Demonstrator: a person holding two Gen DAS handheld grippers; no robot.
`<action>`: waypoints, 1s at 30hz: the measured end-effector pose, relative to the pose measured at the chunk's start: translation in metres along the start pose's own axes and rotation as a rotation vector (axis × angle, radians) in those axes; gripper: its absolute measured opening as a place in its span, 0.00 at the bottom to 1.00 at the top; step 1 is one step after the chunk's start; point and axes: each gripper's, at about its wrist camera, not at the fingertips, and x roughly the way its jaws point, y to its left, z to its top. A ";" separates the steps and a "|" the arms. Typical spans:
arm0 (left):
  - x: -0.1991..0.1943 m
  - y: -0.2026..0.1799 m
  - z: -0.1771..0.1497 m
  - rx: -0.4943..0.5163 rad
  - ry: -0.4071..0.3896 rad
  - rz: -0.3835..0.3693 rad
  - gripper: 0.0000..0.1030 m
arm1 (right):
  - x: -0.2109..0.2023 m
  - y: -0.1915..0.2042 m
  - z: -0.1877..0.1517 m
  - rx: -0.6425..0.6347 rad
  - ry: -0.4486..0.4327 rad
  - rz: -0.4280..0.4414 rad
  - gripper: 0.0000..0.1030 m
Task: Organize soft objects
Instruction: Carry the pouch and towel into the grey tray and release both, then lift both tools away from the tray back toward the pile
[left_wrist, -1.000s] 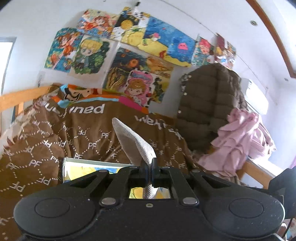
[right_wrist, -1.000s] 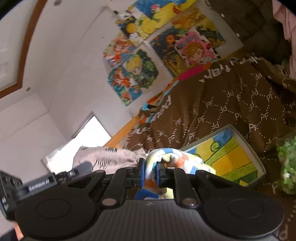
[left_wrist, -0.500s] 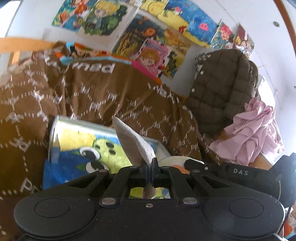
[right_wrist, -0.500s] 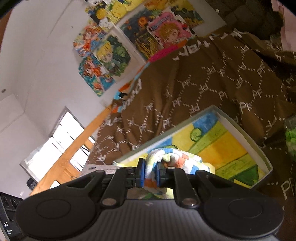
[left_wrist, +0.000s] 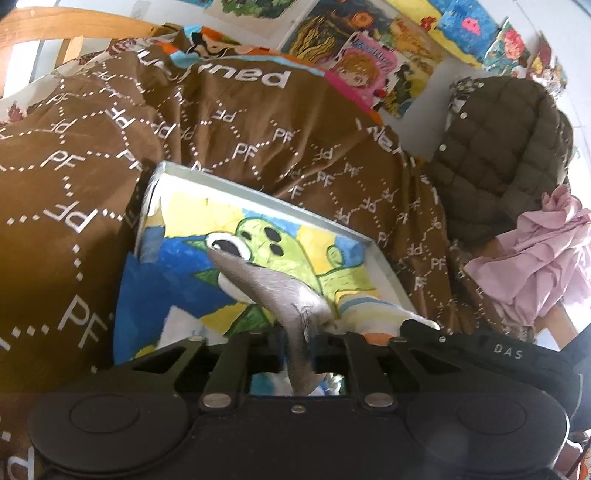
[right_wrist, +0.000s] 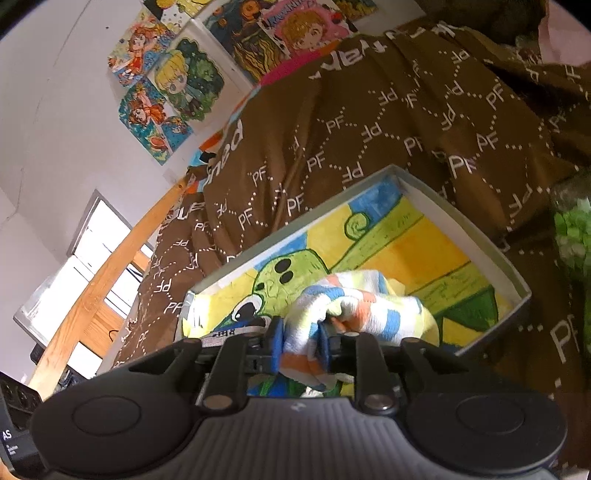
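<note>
Left wrist view: the left gripper has come down over the shallow box on the brown blanket, where a second ago it pointed higher, at the posters on the wall. A grey sock stands up between its jaws, which are opening; the cloth looks blurred and loose, so the hold seems to be letting go.

Right wrist view: the right gripper is likewise low over the same box, jaws opening. A striped sock lies bunched between the blue pads; they have drawn apart since half a second ago, though the cloth fills the gap and may touch them yet. Most of it sags onto the painted bottom of the box.

Judgement: both socks are being released into the box together. Once they drop free, this pair is sorted. A pink cloth waits beside a dark quilted jacket.
</note>
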 end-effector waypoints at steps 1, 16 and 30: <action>0.000 0.000 -0.001 -0.004 0.006 0.012 0.22 | -0.001 0.000 -0.001 0.003 0.003 -0.002 0.35; -0.047 -0.030 -0.006 0.066 -0.060 0.135 0.81 | -0.037 0.003 0.000 0.027 0.020 -0.005 0.87; -0.150 -0.085 -0.031 0.210 -0.362 0.174 0.99 | -0.162 0.062 -0.026 -0.348 -0.275 -0.064 1.00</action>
